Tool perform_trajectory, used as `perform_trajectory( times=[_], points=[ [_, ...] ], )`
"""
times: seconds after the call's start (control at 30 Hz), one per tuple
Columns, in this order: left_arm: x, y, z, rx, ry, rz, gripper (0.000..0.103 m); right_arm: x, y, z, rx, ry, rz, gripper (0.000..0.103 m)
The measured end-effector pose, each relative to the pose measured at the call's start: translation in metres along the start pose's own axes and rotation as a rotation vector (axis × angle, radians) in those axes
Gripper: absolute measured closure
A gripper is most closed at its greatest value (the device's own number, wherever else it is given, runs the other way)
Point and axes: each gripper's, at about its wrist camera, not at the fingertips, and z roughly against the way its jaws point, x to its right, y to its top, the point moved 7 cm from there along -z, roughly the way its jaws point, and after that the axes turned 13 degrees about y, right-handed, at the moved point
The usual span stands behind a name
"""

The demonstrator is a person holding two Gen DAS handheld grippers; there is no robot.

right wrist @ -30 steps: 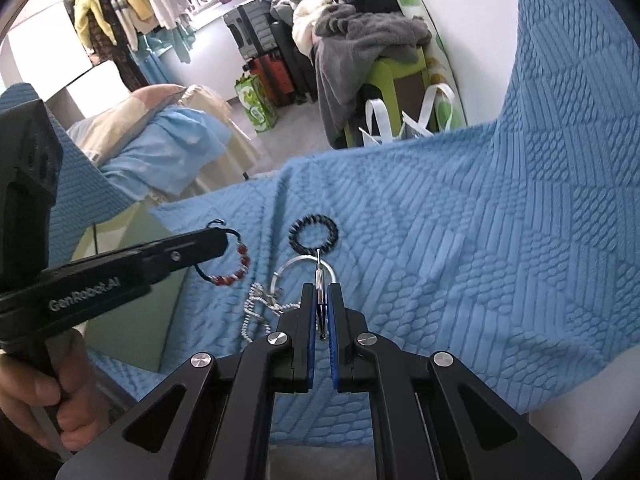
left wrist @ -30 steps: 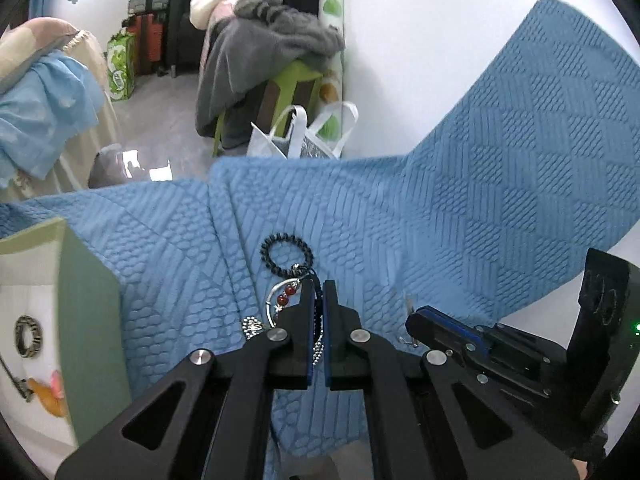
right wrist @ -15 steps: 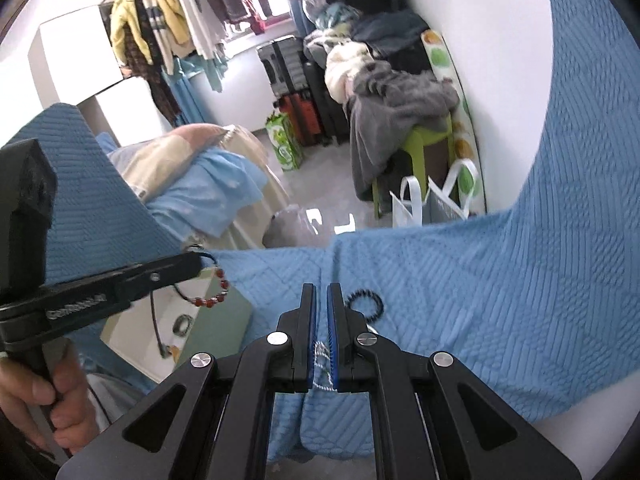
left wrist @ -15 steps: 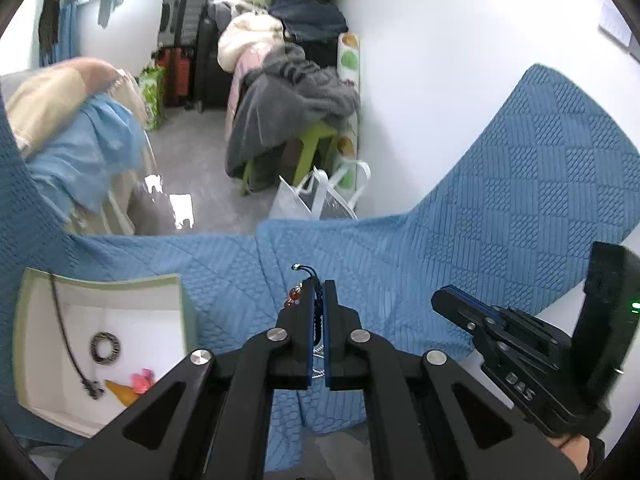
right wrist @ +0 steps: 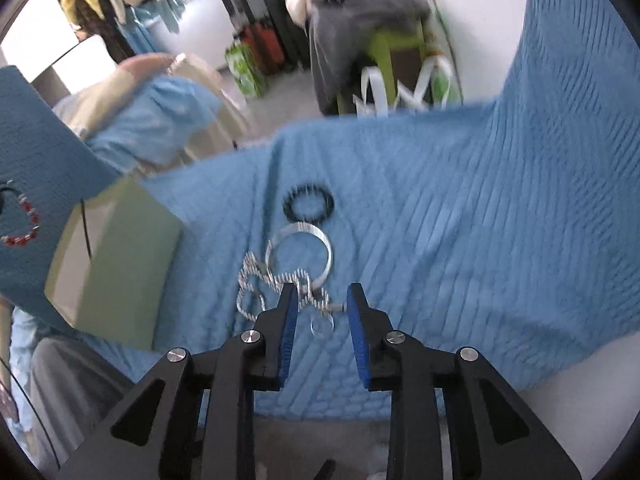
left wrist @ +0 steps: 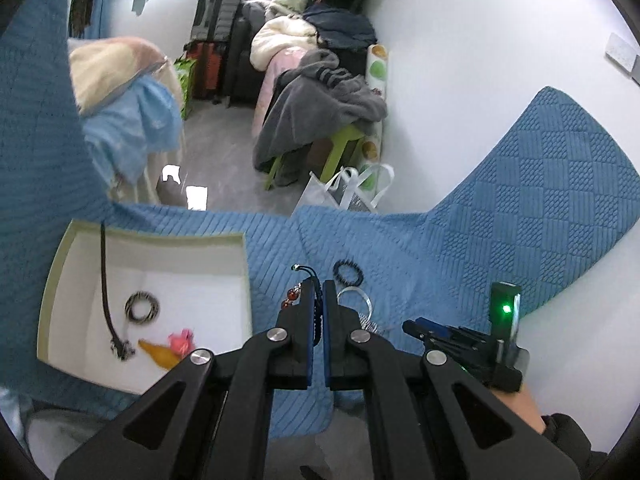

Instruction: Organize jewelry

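Note:
My left gripper (left wrist: 319,285) is shut on a red bead bracelet (left wrist: 291,297) with a dark cord, held above the blue cloth just right of the open box (left wrist: 152,236). In the right wrist view the same bracelet (right wrist: 25,224) hangs at the far left. My right gripper (right wrist: 321,294) hovers low over the cloth and its jaws are opening. A silver chain (right wrist: 276,280) lies under and between them, with no pad pressing on it. A silver bangle (right wrist: 326,246) and a black bead bracelet (right wrist: 308,204) lie just beyond.
The white-lined box holds a black cord (left wrist: 106,288), a striped ring (left wrist: 142,306) and a pink and orange piece (left wrist: 172,344). The blue cloth (left wrist: 500,240) rises up the wall at the right. Piled clothes, suitcases and a green stool fill the room behind.
The left gripper has risen and swung left to the box with the red bracelet. The right gripper rose, came back down over the chain, and its shut jaws have parted.

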Motion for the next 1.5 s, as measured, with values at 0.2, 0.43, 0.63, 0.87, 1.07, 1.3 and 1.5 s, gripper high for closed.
perform_trajectory(
  times=[0.2,0.43,0.63,0.87,1.07,1.3,1.5],
  points=[
    [-0.011,-0.017,-0.006,-0.032,0.014,0.0,0.1,-0.012,-0.011,-0.036,-0.071,0.029,0.046,0.079],
    [-0.023,-0.021,-0.008,-0.048,0.022,0.012,0.1,-0.013,-0.005,-0.073,-0.106,-0.012,0.09,0.078],
    [-0.034,-0.027,-0.008,-0.062,0.037,0.029,0.1,-0.015,-0.008,-0.082,-0.118,-0.128,0.205,0.087],
    [-0.043,-0.022,-0.004,-0.063,0.044,0.046,0.1,-0.023,0.005,-0.06,-0.064,-0.096,0.166,0.098],
    [-0.048,-0.008,0.008,-0.044,0.036,0.058,0.1,-0.056,0.037,-0.01,0.044,-0.023,0.139,0.098],
    [-0.05,0.011,0.023,-0.028,0.023,0.047,0.1,-0.107,0.073,0.035,0.126,0.038,0.164,0.098],
    [-0.057,0.028,0.034,-0.012,0.021,0.04,0.1,-0.159,0.096,0.065,0.162,0.048,0.245,0.098]
  ],
)
